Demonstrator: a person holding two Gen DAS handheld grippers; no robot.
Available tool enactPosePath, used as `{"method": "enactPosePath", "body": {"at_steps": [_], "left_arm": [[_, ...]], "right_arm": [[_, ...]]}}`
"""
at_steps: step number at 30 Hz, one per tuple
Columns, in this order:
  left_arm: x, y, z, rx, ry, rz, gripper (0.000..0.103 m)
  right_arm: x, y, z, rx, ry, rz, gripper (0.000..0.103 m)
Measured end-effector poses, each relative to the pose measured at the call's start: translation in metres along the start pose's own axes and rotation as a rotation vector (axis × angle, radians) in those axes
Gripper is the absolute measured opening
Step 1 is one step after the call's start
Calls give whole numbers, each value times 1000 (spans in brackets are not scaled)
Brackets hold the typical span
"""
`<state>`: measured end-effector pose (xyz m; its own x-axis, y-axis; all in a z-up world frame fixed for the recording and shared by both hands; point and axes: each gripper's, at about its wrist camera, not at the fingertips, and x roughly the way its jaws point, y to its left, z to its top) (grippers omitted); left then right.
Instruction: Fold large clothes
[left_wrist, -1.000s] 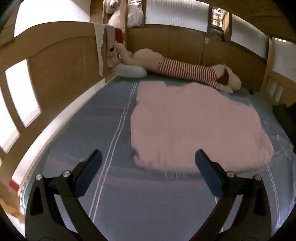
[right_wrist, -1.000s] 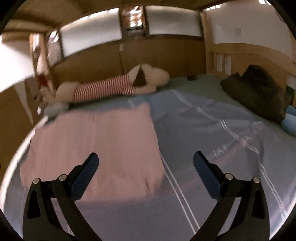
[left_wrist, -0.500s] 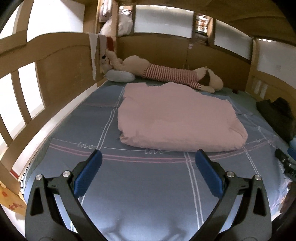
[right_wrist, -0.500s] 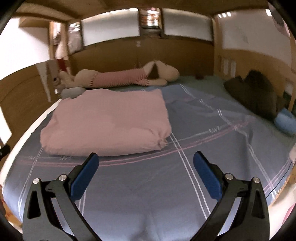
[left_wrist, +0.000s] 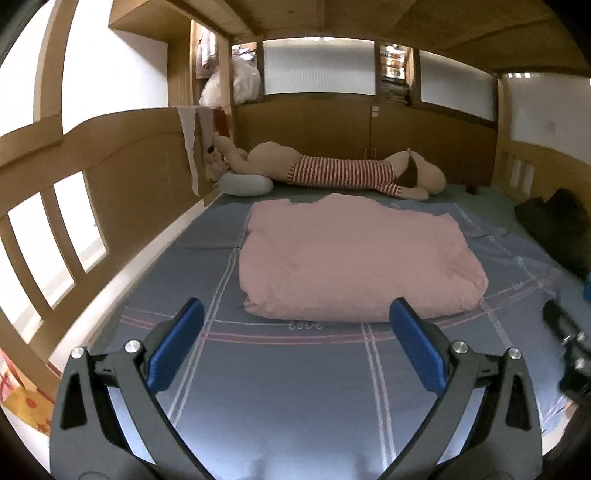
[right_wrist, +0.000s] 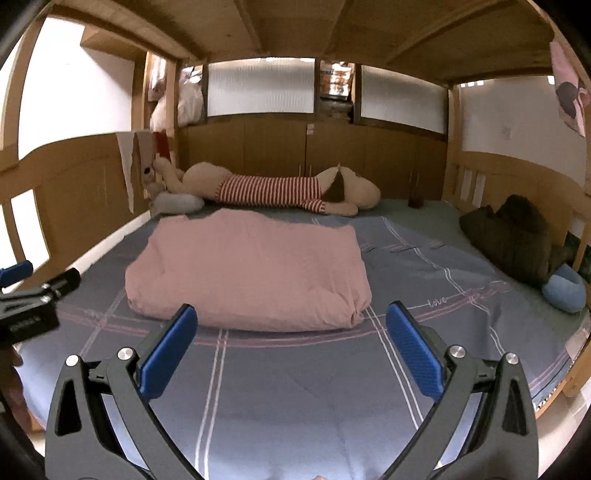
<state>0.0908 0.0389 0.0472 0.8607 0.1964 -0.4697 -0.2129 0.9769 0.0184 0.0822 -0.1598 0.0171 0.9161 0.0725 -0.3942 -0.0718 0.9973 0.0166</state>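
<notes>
Left wrist view: our left gripper (left_wrist: 293, 345) hangs w/ jaws wide, holding nothing, above the blue bedsheet (left_wrist: 295, 398). Ahead, mid-bed, lies the pink cloth (left_wrist: 354, 262), already a thick folded pad, near edge just past the fingertips, not touching. Right wrist view: right gripper (right_wrist: 290, 350) also spread wide, empty; cloth (right_wrist: 251, 269) sits ahead and left. Dark clothes (right_wrist: 517, 236) heaped far right. We judge this fold looks about done; next move prob. calls for another fold or reaching the dark heap.

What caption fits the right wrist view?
Open right gripper above the blue sheet, facing a folded pink garment.
</notes>
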Motion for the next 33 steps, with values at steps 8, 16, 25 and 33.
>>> {"method": "enactPosePath", "body": {"at_steps": [8, 16, 25, 33], "left_arm": [[-12, 2, 3, -39, -71, -2, 101], [-6, 3, 3, -75, -13, -29, 101], [-9, 1, 5, -58, -39, -58, 101], [-11, -5, 5, -39, -46, -69, 101]], "right_arm": [[8, 12, 3, -18, 42, 41, 102], [8, 15, 2, -39, 43, 44, 102], [6, 13, 1, -34, 48, 51, 102], [7, 10, 4, -23, 53, 49, 102]]}}
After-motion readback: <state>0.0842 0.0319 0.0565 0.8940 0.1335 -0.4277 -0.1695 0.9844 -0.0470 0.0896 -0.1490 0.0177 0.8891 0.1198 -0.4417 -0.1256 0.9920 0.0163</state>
